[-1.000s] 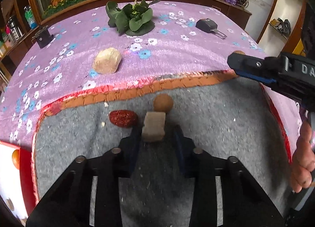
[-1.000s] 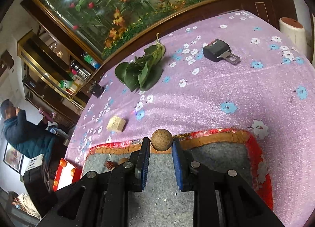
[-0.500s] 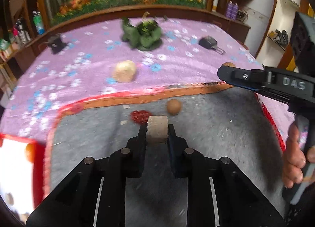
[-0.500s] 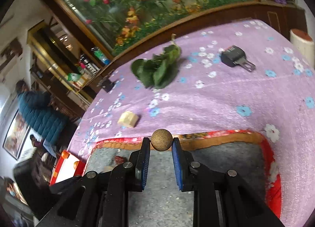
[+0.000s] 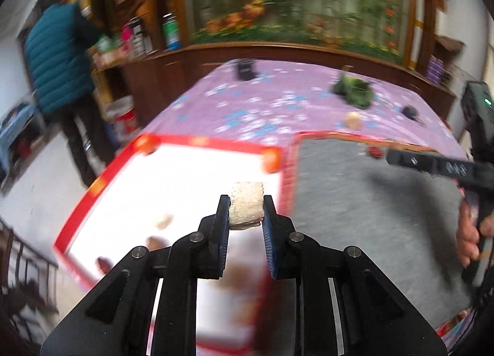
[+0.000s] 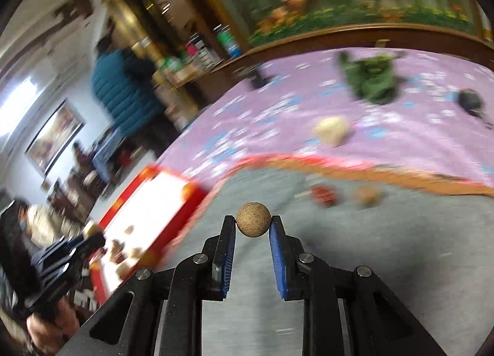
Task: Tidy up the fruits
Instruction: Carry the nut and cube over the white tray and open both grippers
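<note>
My left gripper (image 5: 246, 212) is shut on a pale beige block (image 5: 247, 208) and holds it above the white tray with a red rim (image 5: 197, 141), near its right edge. My right gripper (image 6: 253, 223) is shut on a small brown ball (image 6: 253, 219) above the grey mat (image 6: 386, 247). The tray also shows in the right wrist view (image 6: 148, 183), to the left, with several brownish pieces (image 6: 123, 255) in it. A red date (image 6: 322, 195) and a second brown ball (image 6: 367, 196) lie on the mat's far part. The right gripper shows in the left wrist view (image 5: 392, 156).
A purple flowered cloth (image 5: 262, 102) covers the table. On it lie a pale lump (image 6: 332, 130), green leaves (image 6: 372, 81) and a black buckle (image 6: 470, 102). A person in a teal jacket (image 5: 57, 56) stands at the left by wooden shelves.
Both grippers have swung left with their loads. The left one now holds the block over the white tray; the right one has moved back over the grey mat. The views are blurred.
</note>
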The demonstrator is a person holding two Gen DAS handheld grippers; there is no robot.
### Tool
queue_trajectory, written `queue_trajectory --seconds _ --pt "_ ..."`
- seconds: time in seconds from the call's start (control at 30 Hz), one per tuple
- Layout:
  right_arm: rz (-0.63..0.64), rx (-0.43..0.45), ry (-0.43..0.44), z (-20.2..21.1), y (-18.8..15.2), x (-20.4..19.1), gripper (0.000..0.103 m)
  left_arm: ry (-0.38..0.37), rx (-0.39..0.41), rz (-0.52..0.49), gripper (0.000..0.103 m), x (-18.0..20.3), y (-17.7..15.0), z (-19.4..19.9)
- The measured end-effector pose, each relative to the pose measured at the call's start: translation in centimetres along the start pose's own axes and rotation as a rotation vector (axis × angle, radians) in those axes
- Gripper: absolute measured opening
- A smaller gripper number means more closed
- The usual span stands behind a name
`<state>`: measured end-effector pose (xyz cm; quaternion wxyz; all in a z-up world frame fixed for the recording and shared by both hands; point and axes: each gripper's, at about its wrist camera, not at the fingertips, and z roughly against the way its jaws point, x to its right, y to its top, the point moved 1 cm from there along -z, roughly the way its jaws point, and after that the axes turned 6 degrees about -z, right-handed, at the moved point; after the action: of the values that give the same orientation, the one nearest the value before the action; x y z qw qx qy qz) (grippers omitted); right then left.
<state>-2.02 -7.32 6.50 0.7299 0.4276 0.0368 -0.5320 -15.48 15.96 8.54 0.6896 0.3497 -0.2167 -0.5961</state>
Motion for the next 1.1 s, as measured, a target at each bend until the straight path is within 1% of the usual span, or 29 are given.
queue_trajectory --seconds 0.1,0.17,0.27,0.43,0.63,0.67,0.73,0.8,0.83,0.9,0.93,0.97,1.03,1.1 --pt "0.082 -0.057 0.039 -2.3 -1.3 -5.2 0.022 0.053 -0.02 0.045 0.019 -3.2 -1.3 -0.2" --pt "0.124 -0.093 0.073 -4.0 -2.3 -8.5 0.022 0.064 -0.038 0.073 0.019 -4.6 -2.2 -0.5" --pt "0.166 -0.142 0.102 -6.7 -3.6 -12.3 0.021 0.081 -0.051 0.103 0.019 -6.4 -3.3 -0.8" --pt "0.212 -0.195 0.112 -9.6 -5.3 -15.9 0.021 0.102 -0.077 0.129 0.019 -8.7 -4.9 -1.1" --pt "0.24 -0.249 0.09 -11.9 -6.5 -18.0 0.022 0.138 -0.091 0.137 0.019 -9.9 -5.3 -1.8" --pt "0.257 -0.262 0.091 -12.0 -6.6 -18.3 0.023 0.146 -0.097 0.133 0.019 -9.9 -5.3 -1.8" --pt "0.289 -0.27 0.095 -11.8 -6.7 -19.0 0.03 0.162 -0.097 0.136 0.019 -10.0 -5.2 -1.7" --pt "0.289 -0.237 0.112 -10.9 -6.2 -18.9 0.034 0.173 -0.098 0.135 0.021 -10.0 -4.9 -1.6" --pt "0.279 -0.227 0.122 -10.5 -5.9 -18.6 0.04 0.179 -0.099 0.133 0.023 -9.9 -4.8 -1.5" --pt "0.23 -0.197 0.152 -9.5 -5.0 -17.4 0.043 0.193 -0.093 0.126 0.031 -9.8 -4.5 -1.2" --pt "0.204 -0.17 0.157 -8.7 -4.5 -16.5 0.043 0.202 -0.086 0.125 0.041 -9.6 -4.2 -0.9" --pt "0.175 -0.138 0.155 -7.7 -3.9 -15.2 0.044 0.203 -0.076 0.122 0.052 -9.4 -4.0 -0.8" --pt "0.128 -0.094 0.129 -6.1 -2.8 -12.6 0.044 0.19 -0.048 0.102 0.06 -8.4 -3.4 -0.2" --pt "0.072 -0.038 0.082 -4.3 -1.7 -9.2 0.045 0.165 -0.03 0.059 0.06 -6.7 -2.6 0.2"
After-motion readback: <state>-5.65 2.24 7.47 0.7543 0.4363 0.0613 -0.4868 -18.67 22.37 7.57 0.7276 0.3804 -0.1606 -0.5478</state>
